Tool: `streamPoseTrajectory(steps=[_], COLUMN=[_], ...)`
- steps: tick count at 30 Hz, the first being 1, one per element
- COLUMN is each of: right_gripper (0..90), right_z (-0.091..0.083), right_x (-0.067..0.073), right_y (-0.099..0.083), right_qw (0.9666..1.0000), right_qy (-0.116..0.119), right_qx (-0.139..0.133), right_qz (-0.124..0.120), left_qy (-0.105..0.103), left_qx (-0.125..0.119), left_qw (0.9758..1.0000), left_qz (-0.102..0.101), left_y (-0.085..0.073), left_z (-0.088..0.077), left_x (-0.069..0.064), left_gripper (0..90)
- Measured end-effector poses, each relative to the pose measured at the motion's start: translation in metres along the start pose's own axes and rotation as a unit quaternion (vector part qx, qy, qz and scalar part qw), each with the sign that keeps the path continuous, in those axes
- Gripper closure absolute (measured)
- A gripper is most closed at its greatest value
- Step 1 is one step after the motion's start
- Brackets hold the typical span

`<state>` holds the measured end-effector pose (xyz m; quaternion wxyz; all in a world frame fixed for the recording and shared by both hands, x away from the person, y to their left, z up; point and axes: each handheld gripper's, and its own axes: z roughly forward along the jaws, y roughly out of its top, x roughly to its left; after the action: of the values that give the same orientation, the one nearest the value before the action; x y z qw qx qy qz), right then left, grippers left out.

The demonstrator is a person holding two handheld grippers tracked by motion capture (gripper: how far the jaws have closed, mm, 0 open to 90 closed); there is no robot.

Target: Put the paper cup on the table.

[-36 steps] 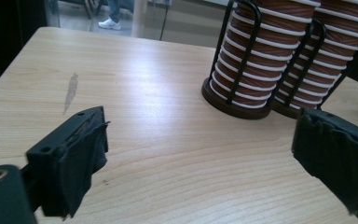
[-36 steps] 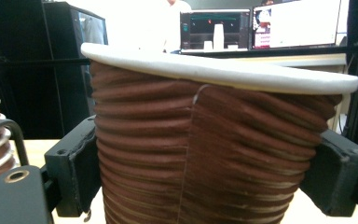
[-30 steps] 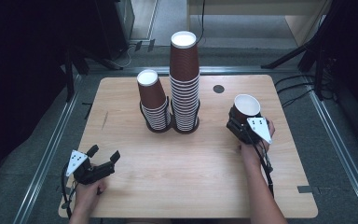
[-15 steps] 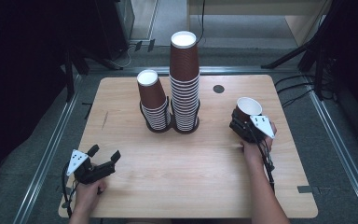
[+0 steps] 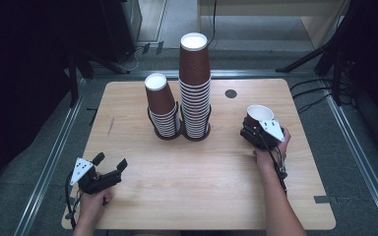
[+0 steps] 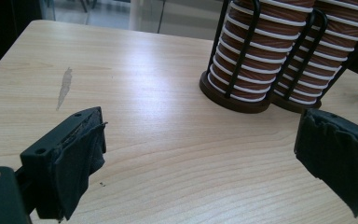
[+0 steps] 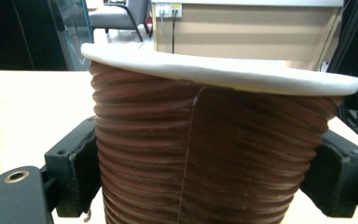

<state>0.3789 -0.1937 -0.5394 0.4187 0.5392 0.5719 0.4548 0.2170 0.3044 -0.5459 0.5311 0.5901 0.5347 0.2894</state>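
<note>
The high view takes in the whole wooden table (image 5: pixel 197 191), with the left gripper (image 5: pixel 109 168) at the lower left of the frame and the right gripper (image 5: pixel 252 132) right of centre. The right gripper is clamped on a brown paper cup (image 5: pixel 258 116) that stands mouth up with its white inside showing. The right gripper view brings out what the high view is too far off to show: the cup's ribbed brown wall (image 7: pixel 205 158) with a seam down its front, its white rim (image 7: pixel 223 70) across the upper half of the frame, and a black jaw pressed against each flank. It also shows a beige cabinet and a chair at the top of the frame, beyond the table.

The left gripper view looks low across the table (image 6: pixel 168 154). Its 2 black jaws stand far apart at the lower left and lower right corners, with bare wood between them, so this gripper is open and holds nothing. This view shows a pale scuff (image 6: pixel 64 87) on the wood at left and the black wire holders (image 6: pixel 242 51) around the stacked cups, upper right.

Counted in the high view: 2 grippers, 1 loose cup and 2 stacks of upside-down cups at the centre top of the table. The shorter stack (image 5: pixel 160 105) is left of the taller stack (image 5: pixel 195 86), and the 2 stand just beside each other. A small dark round disc (image 5: pixel 231 93) lies in the tabletop to the right of the taller stack. The stacks stand well apart from both grippers, and open wood lies between them and the held cup.
</note>
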Motion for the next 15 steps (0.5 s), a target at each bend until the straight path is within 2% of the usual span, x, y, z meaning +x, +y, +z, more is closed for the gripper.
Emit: streamPoseTrajectory(steps=[8,15], right_gripper=[12.0,10.8], right_z=[-0.0031,-0.0072], right_x=[0.004,-0.0001], right_y=[-0.0009,-0.0013], right_qw=[0.9998,1.0], right_qy=[-0.004,0.003], right_qx=[0.004,-0.001], right_qz=[-0.018,0.002], left_qy=[0.001,0.001], left_qx=[-0.002,-0.004], left_qw=[1.0,1.0], left_qz=[0.002,0.0], left_y=[0.0002,0.0004], left_z=[-0.0001,-0.0001], left_x=[0.0002,0.0006], left_gripper=[2.4,2.4])
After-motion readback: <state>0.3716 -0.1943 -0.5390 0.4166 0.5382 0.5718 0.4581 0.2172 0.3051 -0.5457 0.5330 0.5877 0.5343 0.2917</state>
